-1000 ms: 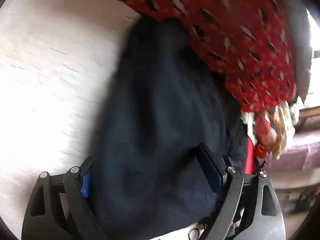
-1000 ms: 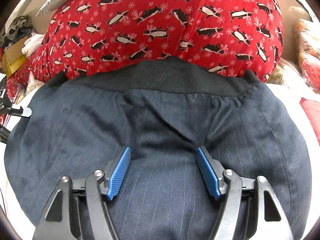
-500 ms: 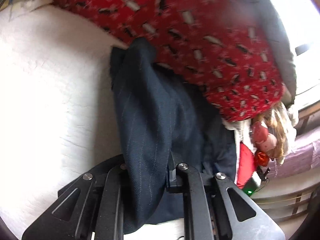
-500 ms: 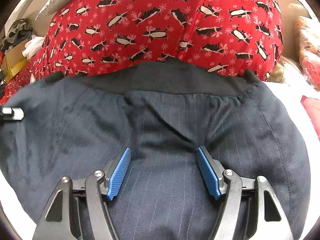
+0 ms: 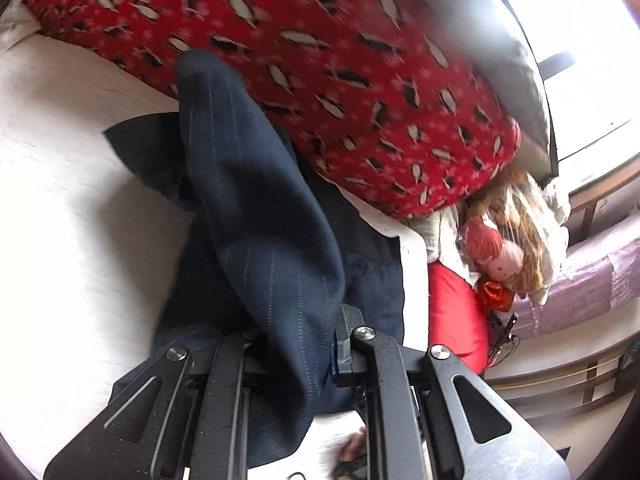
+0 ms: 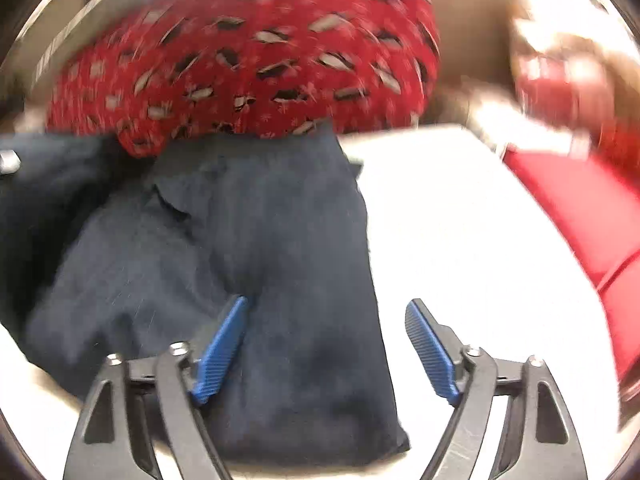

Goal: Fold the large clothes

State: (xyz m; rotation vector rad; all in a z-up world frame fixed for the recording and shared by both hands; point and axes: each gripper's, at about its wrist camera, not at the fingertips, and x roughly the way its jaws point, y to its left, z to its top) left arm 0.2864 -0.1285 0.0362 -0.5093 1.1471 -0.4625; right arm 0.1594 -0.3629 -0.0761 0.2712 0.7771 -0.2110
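Two claws work over one dark navy pinstriped garment (image 5: 256, 216) spread on a white bed (image 5: 68, 216), its far edge against a red penguin-print cushion (image 5: 320, 80). The left claw (image 5: 296, 344) is clamped on a raised fold of the cloth, which drapes down between its arms. The right claw (image 6: 326, 344), its jaws having just spread wider, stands open with nothing pressed between the blue pads (image 6: 428, 352); the garment's right edge lies beneath it. A doll (image 5: 500, 256) lies far right.
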